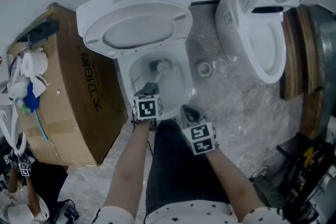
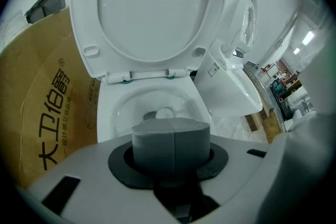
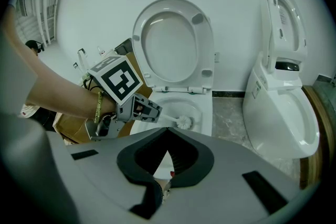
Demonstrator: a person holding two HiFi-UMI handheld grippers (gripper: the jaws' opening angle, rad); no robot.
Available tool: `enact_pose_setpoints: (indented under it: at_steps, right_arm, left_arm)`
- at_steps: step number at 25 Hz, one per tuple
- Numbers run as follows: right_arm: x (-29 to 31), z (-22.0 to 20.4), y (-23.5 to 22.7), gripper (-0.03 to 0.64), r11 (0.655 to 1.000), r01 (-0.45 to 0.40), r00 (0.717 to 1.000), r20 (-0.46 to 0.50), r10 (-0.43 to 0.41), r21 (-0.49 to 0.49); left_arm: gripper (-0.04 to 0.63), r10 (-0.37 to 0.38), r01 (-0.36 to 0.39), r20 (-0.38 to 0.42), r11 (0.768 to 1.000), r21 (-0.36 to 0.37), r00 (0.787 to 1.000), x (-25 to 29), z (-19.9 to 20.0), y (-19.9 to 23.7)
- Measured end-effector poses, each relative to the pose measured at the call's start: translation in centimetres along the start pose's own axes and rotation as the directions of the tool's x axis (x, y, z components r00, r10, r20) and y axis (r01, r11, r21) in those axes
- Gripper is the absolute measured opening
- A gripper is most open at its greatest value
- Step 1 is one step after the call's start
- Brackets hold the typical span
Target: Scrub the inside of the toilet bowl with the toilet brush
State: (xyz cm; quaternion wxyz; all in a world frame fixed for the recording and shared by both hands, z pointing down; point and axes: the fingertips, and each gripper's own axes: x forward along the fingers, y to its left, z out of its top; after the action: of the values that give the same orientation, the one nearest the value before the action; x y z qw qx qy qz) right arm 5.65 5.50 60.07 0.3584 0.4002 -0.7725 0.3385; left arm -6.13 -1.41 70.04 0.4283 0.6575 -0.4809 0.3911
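Contact between brush and bowl is plainest in the right gripper view: the left gripper [image 3: 155,112] is clamped on the white handle of the toilet brush [image 3: 177,120], whose bristle head lies down inside the toilet bowl [image 3: 206,113]. The left gripper view shows its own jaws pressed together as one grey block with a seam, which hides the handle; only a pale blob shows in the bowl beyond. The right gripper [image 3: 168,152] has its jaws apart with nothing between them. Only the head view shows both grippers side by side at the bowl's front edge, below the raised seat and lid [image 1: 139,31], with a cardboard box [image 1: 73,97] at the left and a second toilet [image 1: 262,39] at the right.
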Motion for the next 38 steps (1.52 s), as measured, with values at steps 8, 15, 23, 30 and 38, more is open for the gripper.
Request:
enact_pose_setpoints:
  at_steps: [8,15,23,30,38]
  right_arm:
    - [0.0,0.1,-0.1,0.006,1.000,-0.001,1.000,0.002,0.001,0.002]
    - [-0.1,0.2,-0.1,0.005,1.000,-0.004,1.000,0.001,0.004,-0.002]
    - [-0.3,0.6,0.0,0.005,1.000,-0.001,1.000,0.010,0.001,-0.004]
    - [-1.5,1.1,0.0,0.006,1.000,0.015,1.000,0.021,-0.015,-0.014]
    - [-3.4,2.6,0.3,0.005,0.999,0.026,0.998,0.063,-0.024,-0.030]
  left_arm:
    - [0.156,0.028,-0.028,0.011,0.999,-0.019,1.000,-0.1,0.6,1.2]
    - [0.156,0.053,-0.052,0.016,0.998,-0.042,0.998,-0.4,0.6,2.5]
    - [0.156,0.070,-0.069,0.010,0.996,-0.049,0.998,-0.8,0.3,3.4]
    - [0.156,0.072,-0.070,0.021,0.996,-0.062,0.997,-2.3,-0.4,2.9]
    - [0.156,0.059,-0.056,0.034,0.993,-0.101,0.998,-5.2,-2.0,1.7]
